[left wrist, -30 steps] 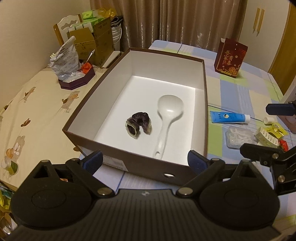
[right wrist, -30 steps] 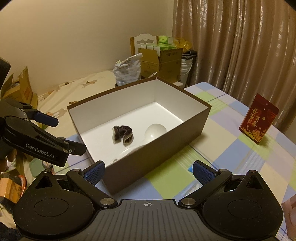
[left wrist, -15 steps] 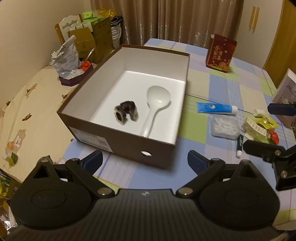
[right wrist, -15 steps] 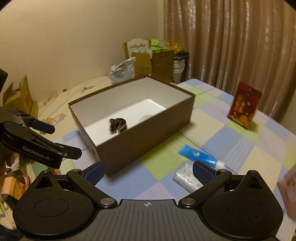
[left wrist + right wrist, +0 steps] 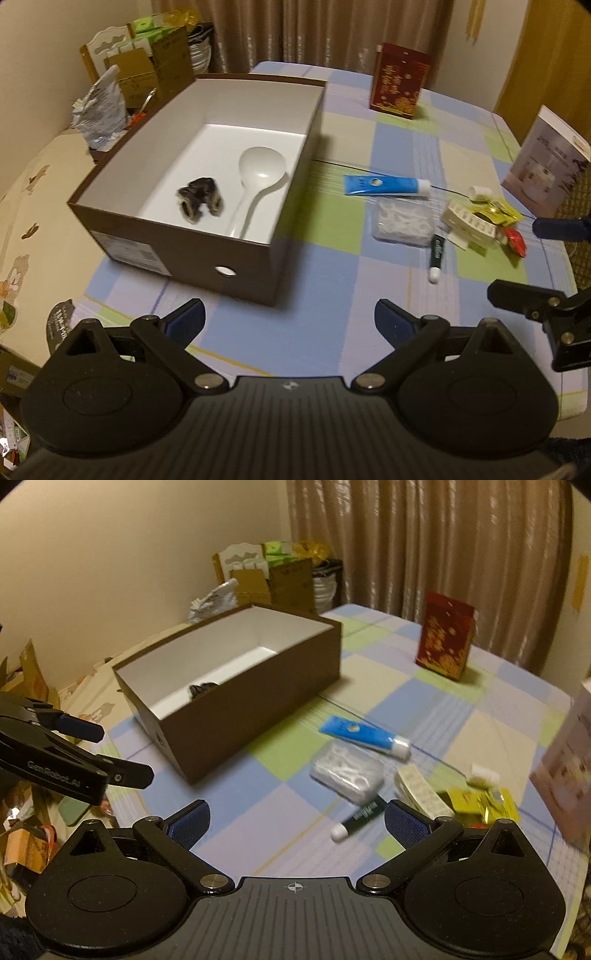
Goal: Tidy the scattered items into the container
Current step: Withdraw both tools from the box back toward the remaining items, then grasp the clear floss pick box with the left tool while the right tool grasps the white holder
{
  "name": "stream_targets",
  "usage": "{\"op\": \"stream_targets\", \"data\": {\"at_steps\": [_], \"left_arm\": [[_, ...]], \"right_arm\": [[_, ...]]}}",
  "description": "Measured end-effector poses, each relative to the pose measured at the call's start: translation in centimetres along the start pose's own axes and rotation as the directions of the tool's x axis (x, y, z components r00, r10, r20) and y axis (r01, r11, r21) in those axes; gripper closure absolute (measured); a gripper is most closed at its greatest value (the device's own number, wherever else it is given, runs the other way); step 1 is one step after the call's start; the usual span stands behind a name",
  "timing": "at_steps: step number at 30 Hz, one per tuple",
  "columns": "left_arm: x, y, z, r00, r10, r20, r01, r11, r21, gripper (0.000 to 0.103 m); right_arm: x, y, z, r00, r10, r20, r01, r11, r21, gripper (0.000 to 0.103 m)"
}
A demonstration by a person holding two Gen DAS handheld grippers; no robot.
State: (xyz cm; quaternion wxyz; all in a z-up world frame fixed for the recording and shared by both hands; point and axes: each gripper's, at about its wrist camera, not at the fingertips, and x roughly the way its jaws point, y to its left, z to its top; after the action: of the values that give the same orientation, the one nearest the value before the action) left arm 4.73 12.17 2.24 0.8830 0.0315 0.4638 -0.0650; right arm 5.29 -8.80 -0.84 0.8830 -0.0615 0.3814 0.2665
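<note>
Brown box (image 5: 229,254) sits left on the checked table (image 5: 332,295), white spoon (image 5: 258,177) and dark bundle (image 5: 199,199) inside. At its three o'clock: blue tube (image 5: 384,184), green pen (image 5: 436,254). Left gripper (image 5: 288,317) and right gripper (image 5: 295,819) both spread wide, empty, above the table.

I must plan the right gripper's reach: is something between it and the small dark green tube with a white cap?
Nothing visible. The small dark green tube with a white cap lies on open tablecloth just ahead of the open right gripper.
</note>
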Motion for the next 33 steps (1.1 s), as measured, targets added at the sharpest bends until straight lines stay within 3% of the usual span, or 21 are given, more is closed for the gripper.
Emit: {"op": "stream_targets", "data": {"at_steps": [11, 19, 27, 33], "left_arm": [[1.8, -4.0, 1.3, 0.995, -0.098, -0.009, 0.099, 0.990, 0.104, 0.006], [4.1, -6.9, 3.3, 0.988, -0.154, -0.026, 0.156, 0.954, 0.255, 0.007], [7.9, -9.1, 5.0, 0.981, -0.174, -0.082, 0.192, 0.873, 0.448, 0.007], [10.9, -10.9, 6.2, 0.978, -0.176, -0.112, 0.207, 0.746, 0.633, 0.009]], "right_arm": [[-1.0, -4.7, -2.3, 0.996, -0.085, -0.021, 0.087, 0.987, 0.133, 0.000], [0.0, -8.0, -3.8, 0.992, -0.118, -0.053, 0.126, 0.972, 0.196, 0.000], [2.0, -10.8, -4.5, 0.986, -0.128, -0.104, 0.147, 0.968, 0.204, 0.000], [3.4, -12.5, -4.0, 0.985, -0.126, -0.121, 0.149, 0.968, 0.201, 0.000]]}}
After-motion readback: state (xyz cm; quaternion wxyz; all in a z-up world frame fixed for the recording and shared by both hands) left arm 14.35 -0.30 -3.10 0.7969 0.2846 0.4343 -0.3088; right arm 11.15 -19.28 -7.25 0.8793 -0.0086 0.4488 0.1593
